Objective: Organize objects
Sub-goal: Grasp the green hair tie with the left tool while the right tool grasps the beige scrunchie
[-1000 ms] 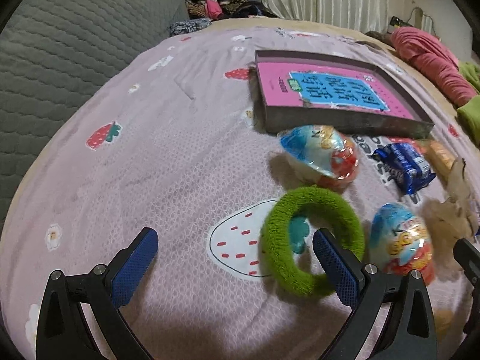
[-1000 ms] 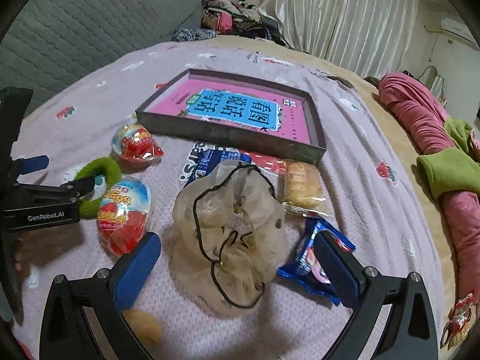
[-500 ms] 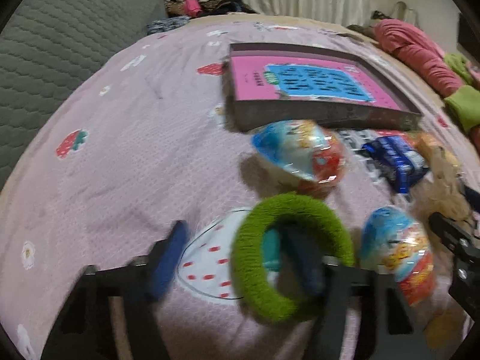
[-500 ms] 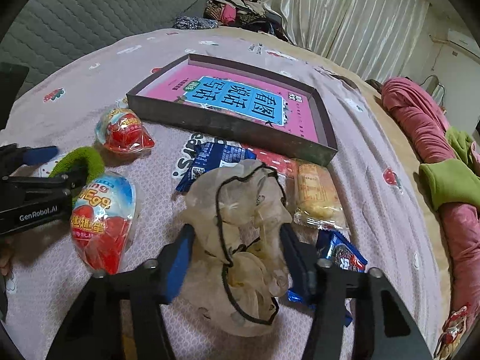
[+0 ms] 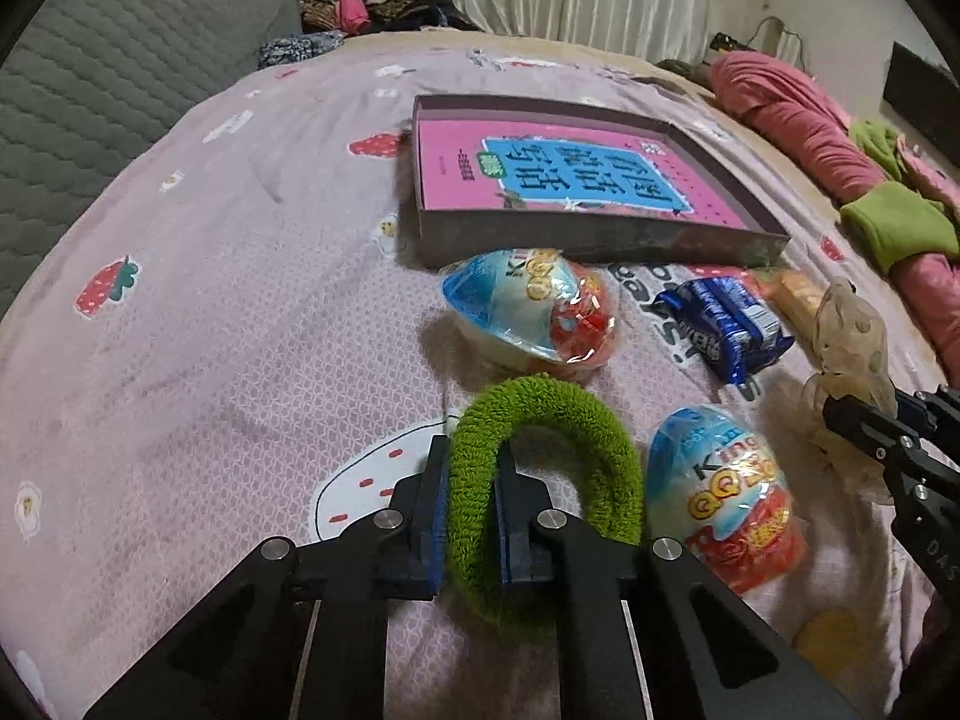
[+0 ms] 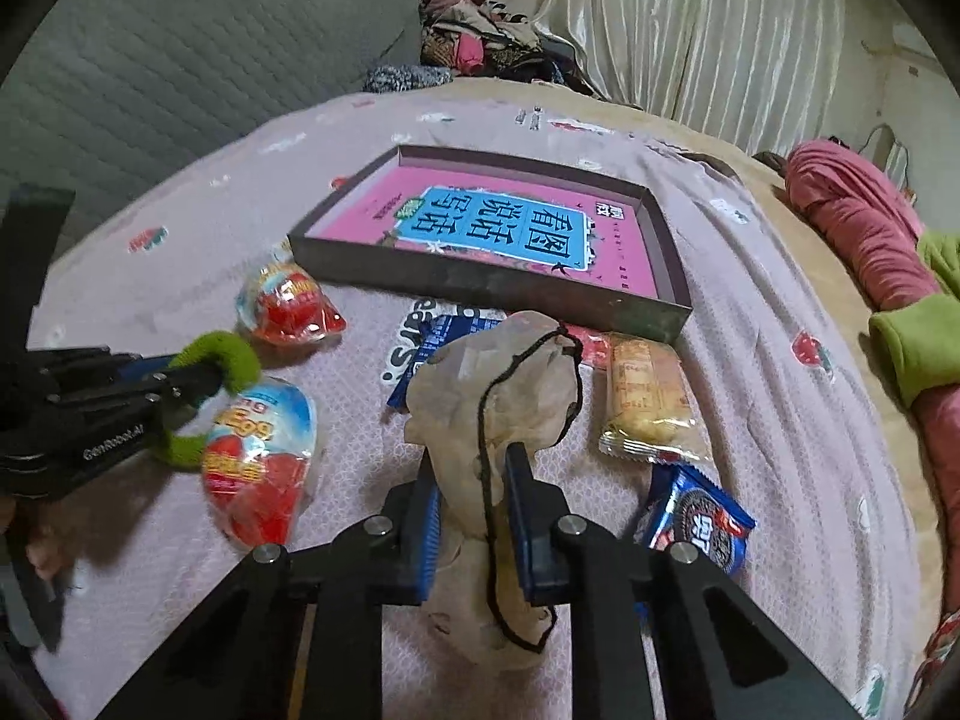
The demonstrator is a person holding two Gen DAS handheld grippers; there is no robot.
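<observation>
Fuzzy green ring scrunchie [image 5: 543, 480], pinched by left gripper [image 5: 471, 516], and crumpled beige mesh pouch [image 6: 492, 420], clamped by right gripper [image 6: 471, 516], need slow, straight lifts toward the dark tray [image 6: 498, 285].

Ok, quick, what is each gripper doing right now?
Left gripper: shut on the green fuzzy ring.
Right gripper: shut on the beige drawstring bag.

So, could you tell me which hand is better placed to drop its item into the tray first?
Right, probably: its claw grips the pouch straight before the tray; the left claw, shut on the ring, sits off-corner behind an egg.
</observation>
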